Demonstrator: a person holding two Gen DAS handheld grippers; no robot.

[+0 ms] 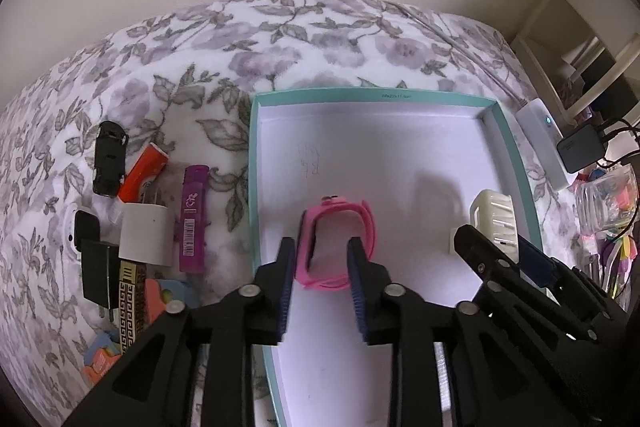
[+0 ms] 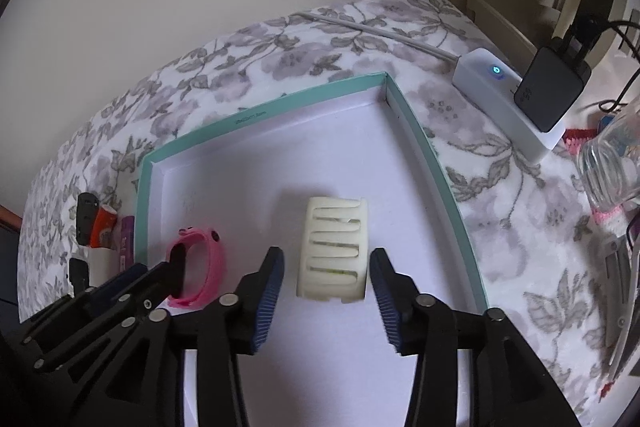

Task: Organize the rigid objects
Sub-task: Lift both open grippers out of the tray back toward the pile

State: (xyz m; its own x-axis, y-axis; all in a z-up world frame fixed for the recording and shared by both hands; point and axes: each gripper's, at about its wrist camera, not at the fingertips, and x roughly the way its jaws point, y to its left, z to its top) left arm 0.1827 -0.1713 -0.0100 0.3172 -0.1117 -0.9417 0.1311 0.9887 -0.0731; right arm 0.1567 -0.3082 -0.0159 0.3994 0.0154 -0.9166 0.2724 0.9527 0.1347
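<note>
A shallow teal-rimmed box (image 1: 372, 93) (image 2: 432, 163) with a white floor lies on the floral blanket. A pink watch band (image 1: 336, 227) (image 2: 200, 267) lies on its floor on its edge, at the tips of my left gripper (image 1: 321, 251). Those jaws stand a little apart around the band's near part, and I see no pad pressing on it. To its right a cream slotted block (image 2: 332, 251) (image 1: 494, 215) rests in the box between the fingers of my right gripper (image 2: 327, 257), with a gap on each side. Both grippers point steeply down into the box.
Left of the box lie a black toy car (image 1: 109, 157), an orange tube (image 1: 144, 171), a purple stick (image 1: 194, 219), a white charger (image 1: 146, 235) and a black plug (image 1: 96, 275). A white power strip (image 2: 508, 107) and a clear bottle (image 2: 612, 163) lie to the right.
</note>
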